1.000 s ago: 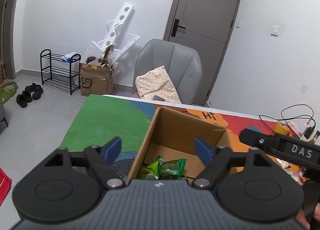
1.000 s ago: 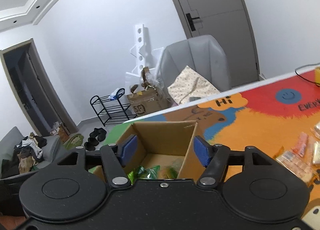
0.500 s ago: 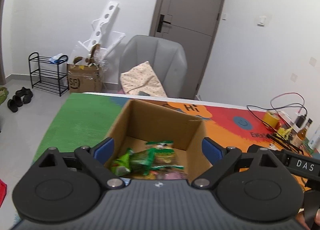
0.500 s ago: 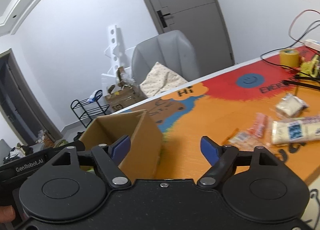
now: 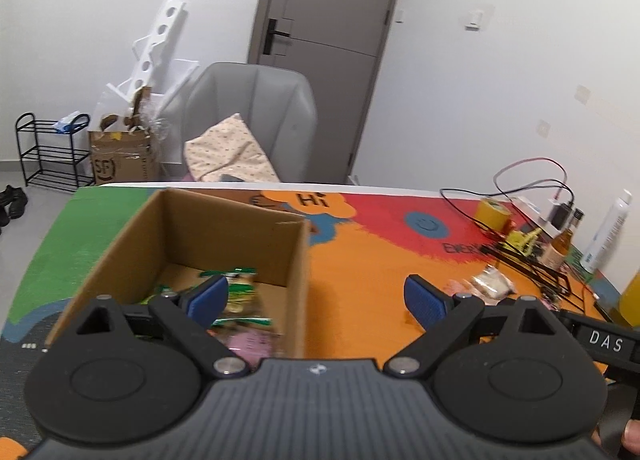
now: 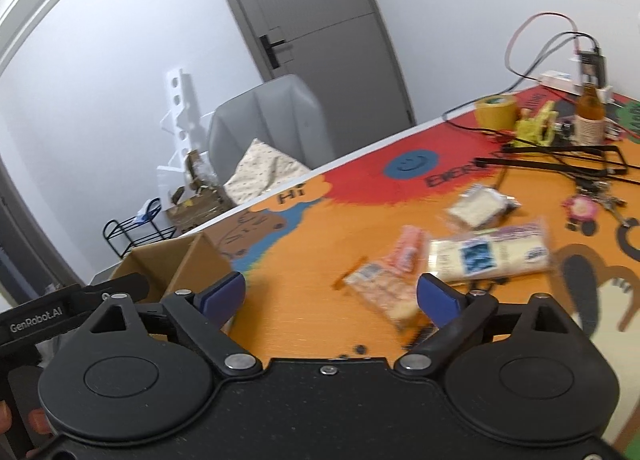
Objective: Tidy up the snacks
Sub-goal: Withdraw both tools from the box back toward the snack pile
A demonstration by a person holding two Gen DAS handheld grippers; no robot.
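Bright tabletop [image 6: 320,320], partly sorted: green packets [image 5: 240,292] boxed in carton [image 5: 224,227], perhaps four snacks [image 6: 488,256] mid-table, left gripper [image 5: 316,298] wide open and empty, right gripper [image 6: 330,296] opening, empty.

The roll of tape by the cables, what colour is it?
Yellow. The roll of tape shows best in the right wrist view.

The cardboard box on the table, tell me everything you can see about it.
The cardboard box is plain brown corrugated card, open at the top, standing upright on the colourful table mat near its green end. Its walls look straight, with a small nick in the far rim. Inside lie several snack packets, mostly green, one pinkish. In the right wrist view only one corner shows.
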